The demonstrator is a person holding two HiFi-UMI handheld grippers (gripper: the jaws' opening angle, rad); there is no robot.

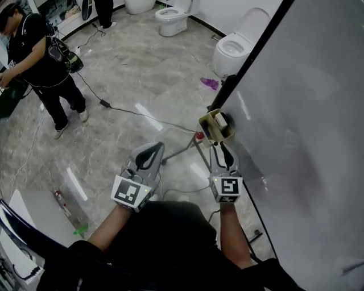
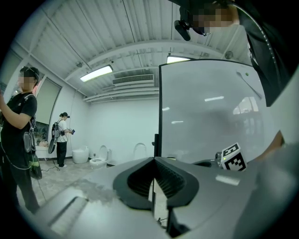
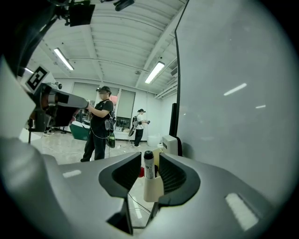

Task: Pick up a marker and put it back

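A marker (image 3: 148, 164) with a black cap stands upright in a beige holder (image 3: 153, 187) fixed to the whiteboard (image 3: 224, 93). My right gripper (image 3: 149, 158) is open around it: the marker sits between the jaws with a gap on its left side, and the pads do not press it. In the head view the right gripper (image 1: 220, 148) points at the holder (image 1: 211, 128) on the whiteboard's (image 1: 307, 113) edge. My left gripper (image 1: 150, 153) hangs apart to the left, over the floor. Its jaws (image 2: 153, 161) meet at the tips with nothing between them.
The whiteboard's stand legs (image 1: 187, 150) and a small red object (image 1: 199, 136) are just below the holder. A cable (image 1: 131, 111) runs across the tiled floor. Two toilets (image 1: 170, 17) (image 1: 236, 48) stand at the back. A person (image 1: 40, 62) stands far left.
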